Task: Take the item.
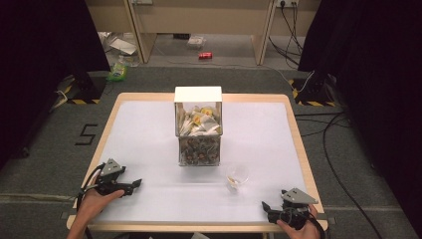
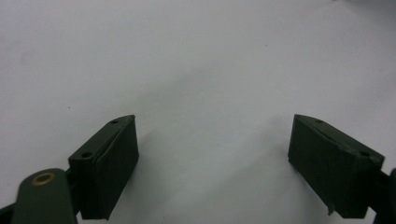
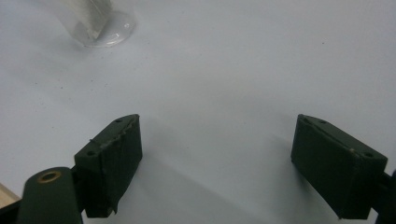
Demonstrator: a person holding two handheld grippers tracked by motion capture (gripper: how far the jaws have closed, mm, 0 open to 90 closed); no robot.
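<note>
High view: a person's hands rest at the near edge of a white-topped table, one claw in each. At about seven o'clock, the left claw lies with its jaws spread wide, nothing between them. At about five o'clock, the right claw is likewise spread wide and empty. A small clear glass stands upright between them, nearer the right claw, roughly at its eleven o'clock and apart from it. At table centre sits a two-tier clear box, white-topped, holding pale packets above and darker ones below.
</note>
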